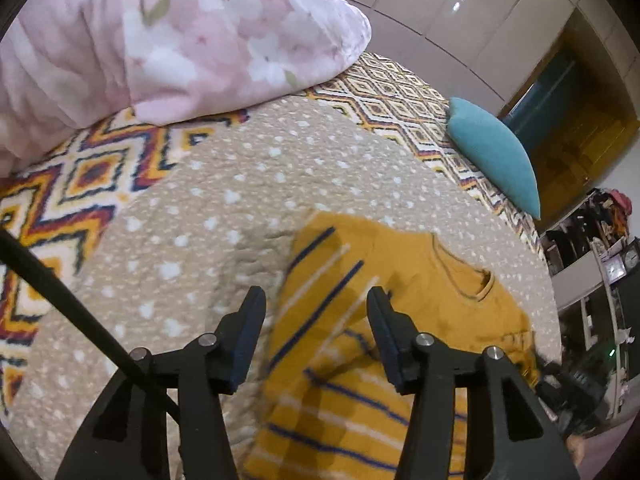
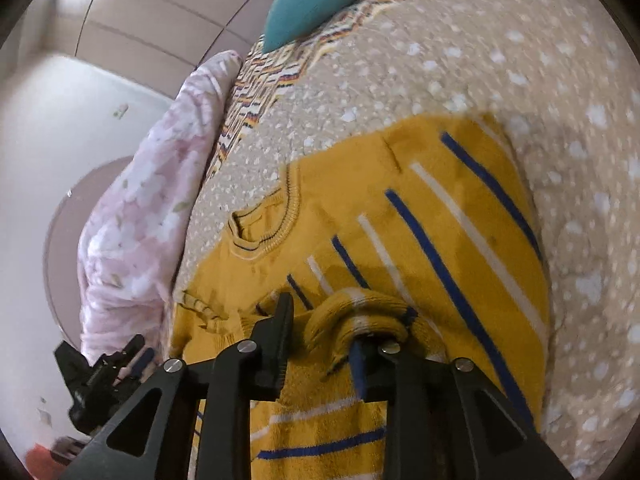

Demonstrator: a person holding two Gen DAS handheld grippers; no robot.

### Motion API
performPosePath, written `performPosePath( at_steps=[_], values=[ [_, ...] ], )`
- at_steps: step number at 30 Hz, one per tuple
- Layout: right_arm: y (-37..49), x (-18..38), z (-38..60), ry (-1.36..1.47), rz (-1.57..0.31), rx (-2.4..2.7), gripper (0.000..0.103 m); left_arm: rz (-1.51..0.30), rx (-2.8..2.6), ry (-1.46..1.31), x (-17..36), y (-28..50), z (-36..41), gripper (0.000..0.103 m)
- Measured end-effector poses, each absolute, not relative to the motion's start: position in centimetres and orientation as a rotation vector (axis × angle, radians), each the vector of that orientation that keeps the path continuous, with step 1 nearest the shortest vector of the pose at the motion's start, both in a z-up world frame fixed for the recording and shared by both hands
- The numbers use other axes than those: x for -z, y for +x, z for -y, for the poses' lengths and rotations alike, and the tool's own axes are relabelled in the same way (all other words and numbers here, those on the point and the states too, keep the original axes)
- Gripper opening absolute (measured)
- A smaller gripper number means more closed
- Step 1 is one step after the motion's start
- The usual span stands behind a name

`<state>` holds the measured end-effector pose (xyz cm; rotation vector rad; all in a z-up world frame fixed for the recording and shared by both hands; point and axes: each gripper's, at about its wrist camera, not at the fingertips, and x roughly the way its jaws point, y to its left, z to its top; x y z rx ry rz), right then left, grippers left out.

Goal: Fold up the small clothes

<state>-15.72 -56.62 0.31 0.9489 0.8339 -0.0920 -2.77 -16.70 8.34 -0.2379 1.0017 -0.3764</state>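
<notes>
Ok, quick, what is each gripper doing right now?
Left gripper: open, empty, above the yellow striped sweater.
Right gripper: open, sweater fabric bunched over one finger, not clamped.

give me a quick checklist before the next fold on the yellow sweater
1. Left claw open and free of cloth: ok, its fingers are apart over the sweater with nothing between them.
2. Right claw has a grip: cannot tell, a bunched roll of knit sits over one finger, and the jaws look apart.
3. Sweater body flat on the beige quilt: ok, stripes lie smooth.
4. Collar visible as a fold reference: ok.
5. Fold path free of the pink blanket and teal pillow: ok, both lie apart from the sweater.
</notes>
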Motion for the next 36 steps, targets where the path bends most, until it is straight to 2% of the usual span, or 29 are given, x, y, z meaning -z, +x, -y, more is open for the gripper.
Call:
performPosePath(
  at_steps=[6,8,14,17,21,22,23,24,27,31,36],
  values=[
    [-16.5,-2.5,57.6,0.953,-0.778,0.113,0.042,-0.992,0.383,-0.172,-8.0,-6.1,14.9,0.054],
    [-17.0,-3.1,57.9,0.946,-0.767,0.112,0.042,-0.983,0.385,-0.137,-7.7,-7.2,14.7,0.054],
    [-18.6,-4.2,58.4,0.901,-0.754,0.154,0.048,-0.979,0.407,-0.014,-5.6,-9.8,16.0,0.055],
    [-19.6,-5.0,58.4,0.844,-0.732,0.214,0.055,-0.97,0.411,0.043,-4.5,-10.5,16.7,0.055],
    [-20.7,-6.7,57.6,0.789,-0.694,0.203,0.055,-0.896,0.396,0.09,-3.7,-11.2,16.9,0.056],
    [-20.4,-7.2,56.6,0.757,-0.713,0.175,0.055,-0.871,0.39,0.102,-3.5,-11.4,17.0,0.057],
    [-20.1,-7.3,55.9,0.734,-0.728,0.152,0.05,-0.849,0.382,0.107,-3.3,-11.6,17.1,0.058],
    [-19.4,-7.5,54.5,0.697,-0.754,0.108,0.04,-0.832,0.371,0.102,-3.1,-11.8,17.0,0.06],
    [-16.1,-7.3,49.5,0.582,-0.843,-0.025,0.028,-0.824,0.363,0.062,-2.4,-11.7,16.7,0.061],
    [-10.9,-5.5,42.1,0.431,-0.934,-0.165,0.028,-0.848,0.379,-0.052,-1.6,-10.9,15.0,0.076],
    [-4.1,-2.2,33.9,0.241,-1.029,-0.209,0.028,-0.87,0.432,-0.237,-0.5,-10.2,12.5,0.076]
  ],
)
